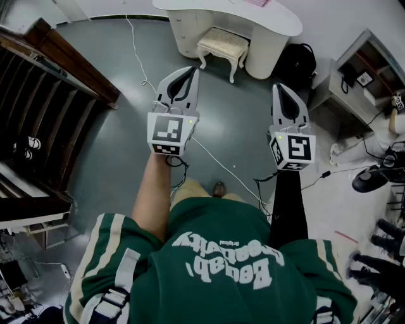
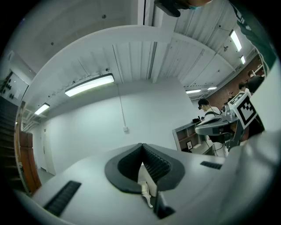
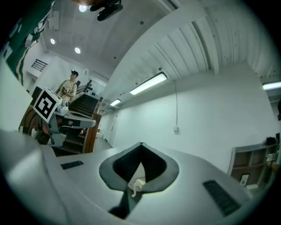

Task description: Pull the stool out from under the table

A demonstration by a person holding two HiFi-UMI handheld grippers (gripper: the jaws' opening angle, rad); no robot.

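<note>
Left tool (image 1: 195, 68): jaws together, nothing between them. Held out over the grey floor (image 1: 107, 145), tips pointing to the far side. Bare forearm behind it.

Right tool (image 1: 277, 87): jaws together too, empty. Held level with the left one and well apart from it, on the right, also pointing far. Dark sleeve behind it.

Stool (image 1: 223, 45): cream, padded seat, curved pale legs. It stands at far centre, tucked partly under the white worktop (image 1: 253, 16). Its seat and near legs stick out from under the worktop edge. It sits on the floor, upright. Neither tool touches it. The left tool's tips are near its near left leg but apart from it; the right tool is further off, to the right.

Black bag (image 1: 297, 63) on the floor just right of the worktop base. White cable (image 1: 136, 50) runs across the floor from the far wall toward the near side, passing left of the stool. Dark wooden stairs (image 1: 38, 95) on the left. Open shelf unit (image 1: 361, 76) on the far right with small items in it. Person's green shirt (image 1: 221, 266) fills the near edge, with one shoe (image 1: 219, 188) showing just beyond it.

Both gripper views look up at white wall and ceiling lights; each shows its jaw pads closed against each other.
</note>
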